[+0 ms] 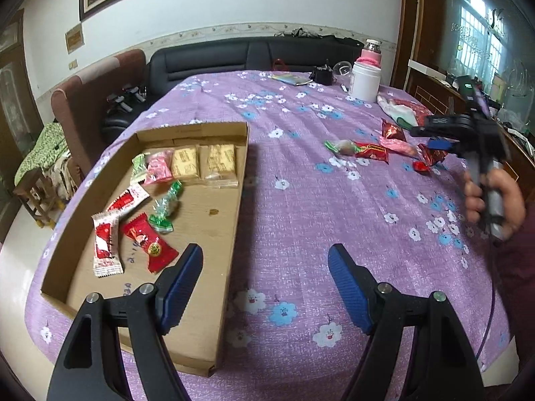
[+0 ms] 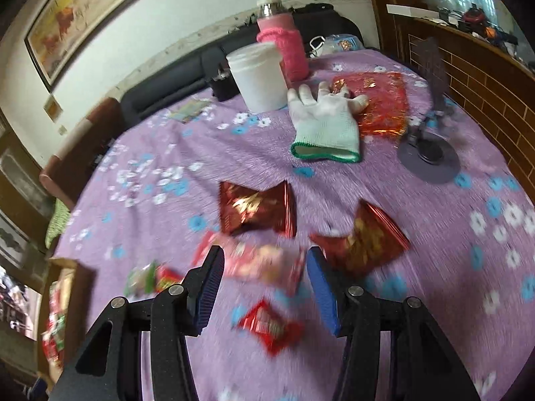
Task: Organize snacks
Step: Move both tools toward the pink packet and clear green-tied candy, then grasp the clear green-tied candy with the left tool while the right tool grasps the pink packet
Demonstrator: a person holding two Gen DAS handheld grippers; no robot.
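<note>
— Since the cardboard tray (image 1: 214, 234) already holds a row of wrapped snacks, how far would you say the sorting is?
— Roughly halfway, I'd judge. From the left wrist view, two pale biscuit packs (image 1: 204, 163), pink and green sweets and three red-and-white packets lie inside the tray, while a loose cluster of red wrappers (image 1: 371, 150) waits on the purple flowered counter (image 1: 301, 207), well apart from it. The left gripper (image 1: 265, 284) hovers over the tray's near edge, fingers spread wide, nothing between them.

— And the right wrist view?
— Blurred, but the right gripper (image 2: 264, 287) hangs above the remaining pile: a pink packet (image 2: 264, 264) shows between the half-spread fingers, not pinched as far as I can tell. Two crinkly dark-red foil packets (image 2: 257, 210) lie beyond, a small red one (image 2: 271, 327) nearer.
</note>
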